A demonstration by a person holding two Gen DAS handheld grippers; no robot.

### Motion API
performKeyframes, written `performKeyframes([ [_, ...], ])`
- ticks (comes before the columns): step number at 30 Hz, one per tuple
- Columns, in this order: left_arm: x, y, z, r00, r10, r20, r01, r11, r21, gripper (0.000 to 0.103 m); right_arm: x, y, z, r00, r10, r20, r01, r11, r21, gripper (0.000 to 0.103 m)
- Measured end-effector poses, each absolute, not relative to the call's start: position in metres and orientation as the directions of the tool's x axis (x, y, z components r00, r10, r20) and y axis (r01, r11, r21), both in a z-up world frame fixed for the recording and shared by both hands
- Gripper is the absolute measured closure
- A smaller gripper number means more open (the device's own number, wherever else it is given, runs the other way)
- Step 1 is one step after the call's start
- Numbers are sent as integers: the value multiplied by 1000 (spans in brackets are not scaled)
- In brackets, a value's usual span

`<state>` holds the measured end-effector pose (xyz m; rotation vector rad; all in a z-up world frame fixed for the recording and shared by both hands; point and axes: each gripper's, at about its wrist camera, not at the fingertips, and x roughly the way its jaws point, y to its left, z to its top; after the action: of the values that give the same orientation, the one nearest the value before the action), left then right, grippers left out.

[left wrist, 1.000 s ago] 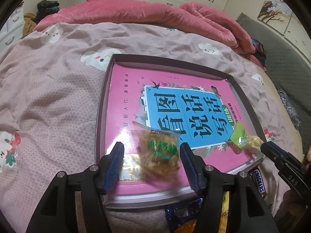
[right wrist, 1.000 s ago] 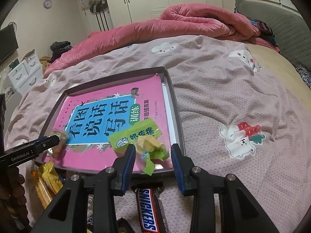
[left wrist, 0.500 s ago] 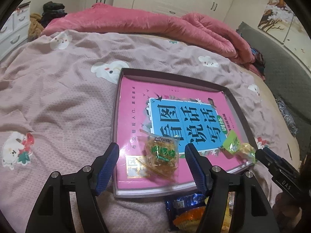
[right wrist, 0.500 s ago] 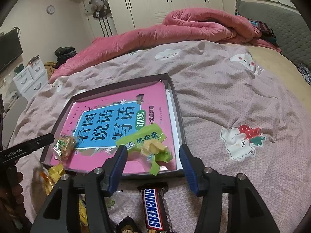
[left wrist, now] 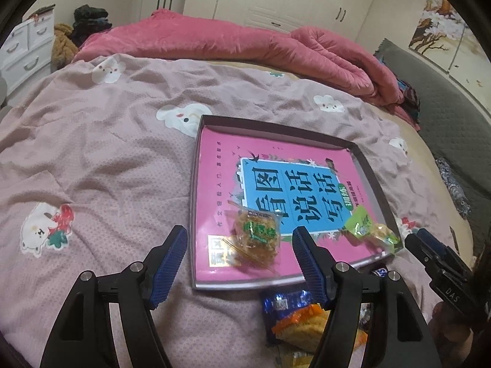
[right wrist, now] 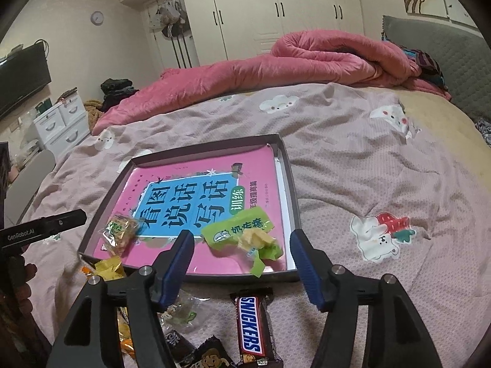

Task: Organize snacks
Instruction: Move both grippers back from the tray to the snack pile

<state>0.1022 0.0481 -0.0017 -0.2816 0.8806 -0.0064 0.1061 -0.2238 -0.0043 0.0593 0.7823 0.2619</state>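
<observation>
One tray, one book — two snacks on it, one Snickers bar.

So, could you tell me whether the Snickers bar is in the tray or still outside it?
Outside. The Snickers bar lies on the bedspread just before the tray's near rim.

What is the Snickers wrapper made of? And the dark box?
Snickers bar: looks like shiny plastic film, since its brown wrapper glints and its sealed ends crinkle. Dark box: probably stiff cardboard with a matte finish, judging by its thin, straight upright walls, though I can't be sure.
</observation>
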Motion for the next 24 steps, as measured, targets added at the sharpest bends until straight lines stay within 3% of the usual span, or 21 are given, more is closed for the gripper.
performKeyframes([
  [24, 64, 31, 0, 607, -121, -785, -52, 980, -192, 30, 68, -212, 6, 668, 318, -673, -332, 936, 113, 34],
])
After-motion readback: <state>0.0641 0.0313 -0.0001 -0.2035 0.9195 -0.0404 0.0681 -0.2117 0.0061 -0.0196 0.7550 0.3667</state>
